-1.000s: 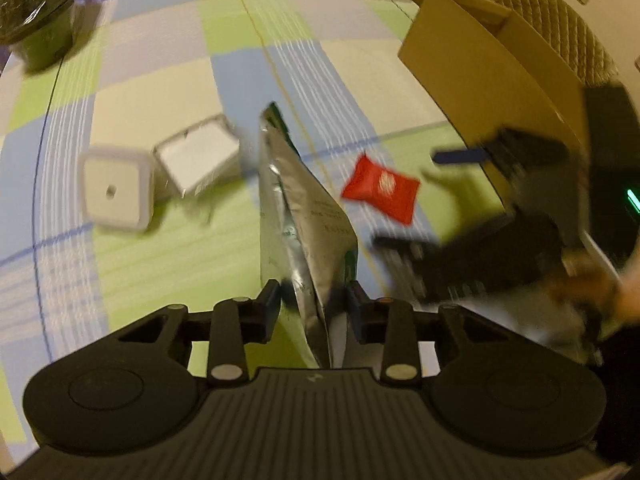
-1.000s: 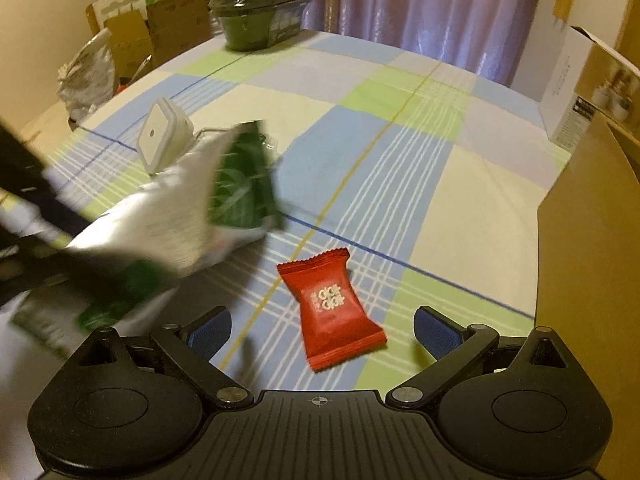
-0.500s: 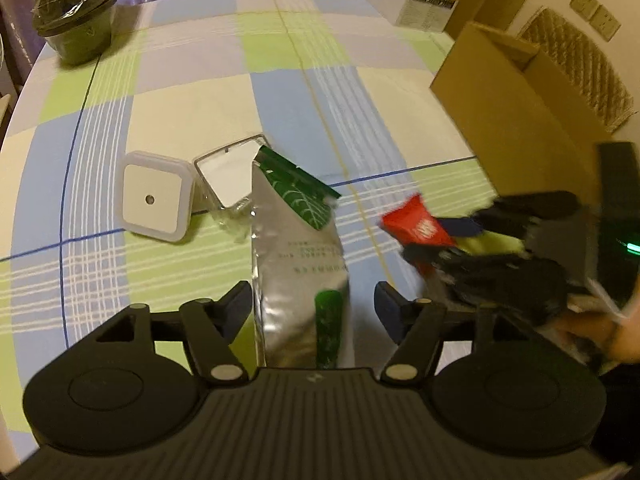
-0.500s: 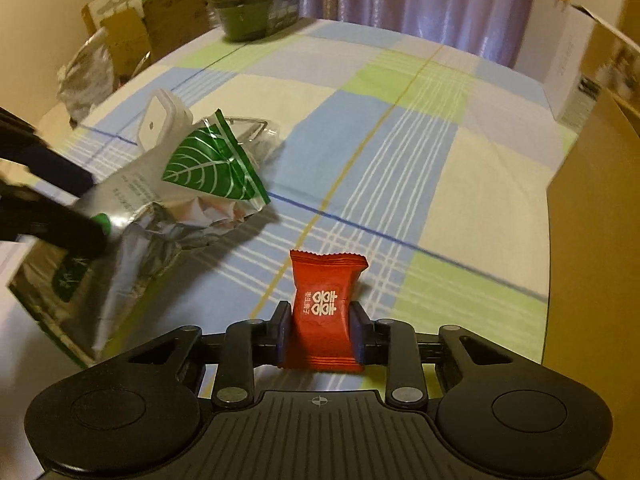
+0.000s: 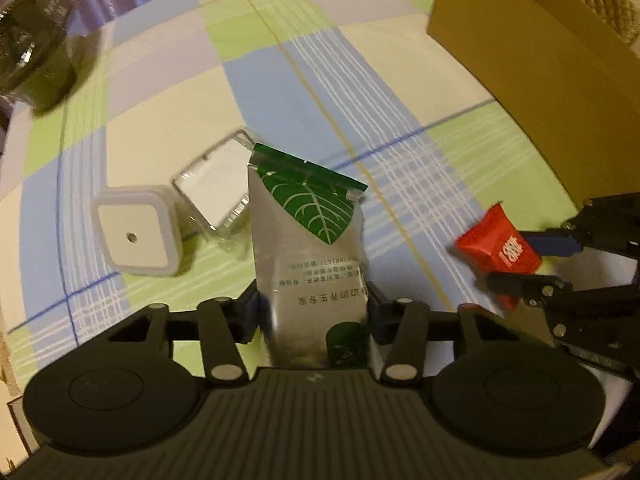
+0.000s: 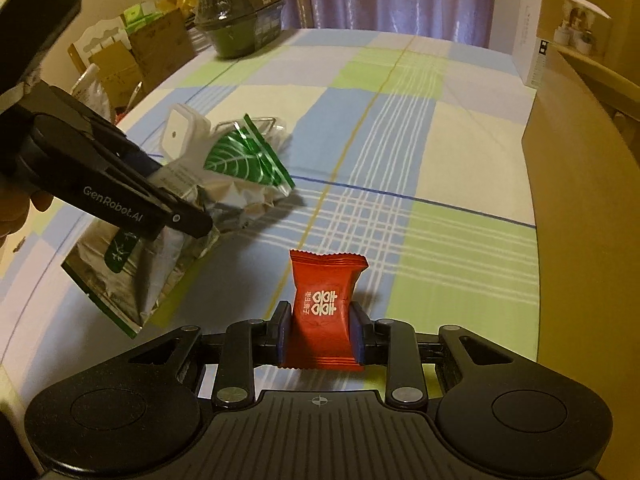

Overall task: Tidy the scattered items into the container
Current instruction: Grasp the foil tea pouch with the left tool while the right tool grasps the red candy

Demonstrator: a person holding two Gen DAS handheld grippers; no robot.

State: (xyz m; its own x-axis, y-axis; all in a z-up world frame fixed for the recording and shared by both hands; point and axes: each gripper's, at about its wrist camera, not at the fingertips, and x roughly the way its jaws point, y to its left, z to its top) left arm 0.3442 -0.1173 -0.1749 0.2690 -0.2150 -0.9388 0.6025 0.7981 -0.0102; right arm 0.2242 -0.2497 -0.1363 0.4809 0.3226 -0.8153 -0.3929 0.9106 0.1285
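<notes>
My left gripper (image 5: 314,312) is shut on the lower part of a silver pouch (image 5: 308,248) with a green leaf top. The right wrist view shows the pouch (image 6: 240,160) hanging above the cloth from the left gripper (image 6: 180,208). My right gripper (image 6: 320,332) is shut on a red candy packet (image 6: 322,308), held upright just above the table. From the left wrist view, the red packet (image 5: 498,246) sits in the right gripper (image 5: 532,260) at the right edge. The open cardboard box (image 5: 540,60) stands to the right, its wall (image 6: 580,200) close beside the right gripper.
A white square device (image 5: 136,236) and a clear plastic case (image 5: 216,188) lie on the checked cloth beyond the pouch. A dark green bowl (image 6: 240,28) stands at the far left of the table. A white carton (image 6: 552,48) sits behind the cardboard box.
The right gripper, open around the red packet a second ago, has shut on it and lifted it. The pouch has turned from edge-on to flat in the left gripper.
</notes>
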